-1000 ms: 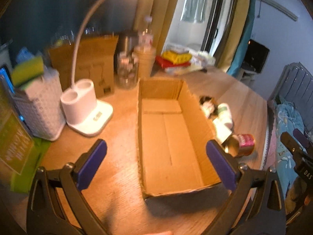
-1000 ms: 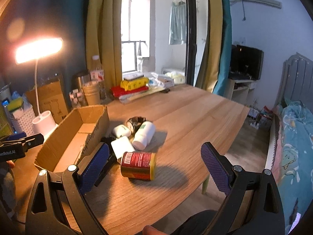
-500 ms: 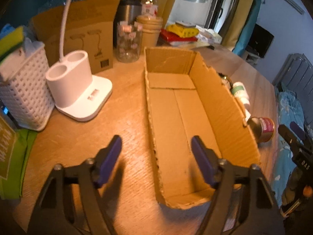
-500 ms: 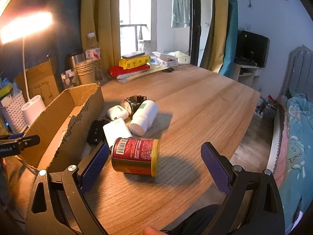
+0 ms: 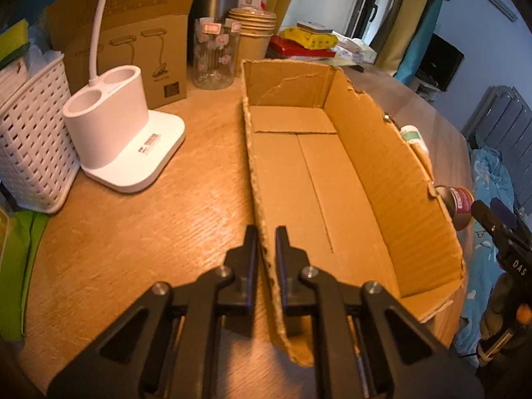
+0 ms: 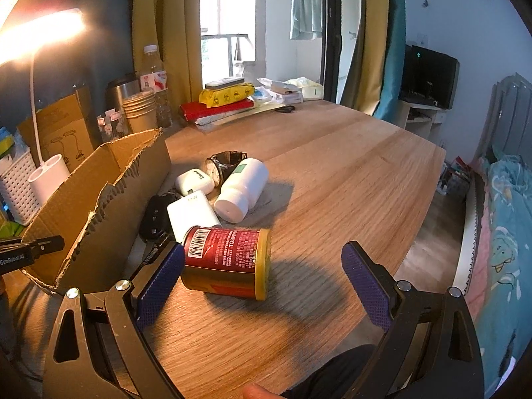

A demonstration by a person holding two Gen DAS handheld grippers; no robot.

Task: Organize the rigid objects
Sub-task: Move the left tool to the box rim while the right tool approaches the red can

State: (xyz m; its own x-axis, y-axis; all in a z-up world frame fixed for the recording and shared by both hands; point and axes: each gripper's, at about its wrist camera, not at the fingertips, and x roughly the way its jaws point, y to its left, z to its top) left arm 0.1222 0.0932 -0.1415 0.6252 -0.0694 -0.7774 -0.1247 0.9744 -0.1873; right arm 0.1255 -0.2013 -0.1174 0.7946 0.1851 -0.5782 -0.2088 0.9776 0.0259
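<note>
An open cardboard box (image 5: 332, 173) lies empty on the wooden table; it also shows in the right wrist view (image 6: 99, 199). My left gripper (image 5: 266, 242) is shut on the box's near left wall. A red can (image 6: 226, 262) lies on its side between the fingers of my open right gripper (image 6: 262, 282), close to the left pad. Behind it lie a white power bank (image 6: 191, 214), a white bottle (image 6: 242, 189), a white earbud case (image 6: 194, 182), a watch (image 6: 219, 166) and a black key fob (image 6: 156, 216). The can (image 5: 460, 204) and bottle (image 5: 414, 138) peek over the box's right wall.
A white lamp base (image 5: 123, 146), a white woven basket (image 5: 30, 146), a cardboard carton (image 5: 133, 43), a glass jar (image 5: 214, 56) and paper cups (image 5: 254, 33) stand left and behind the box. Books and packets (image 6: 229, 103) lie at the table's far side. A bed (image 6: 505, 232) is at right.
My left gripper moved down to the box's near left wall and closed on it. My right gripper moved forward and down, so the red can now sits between its fingers.
</note>
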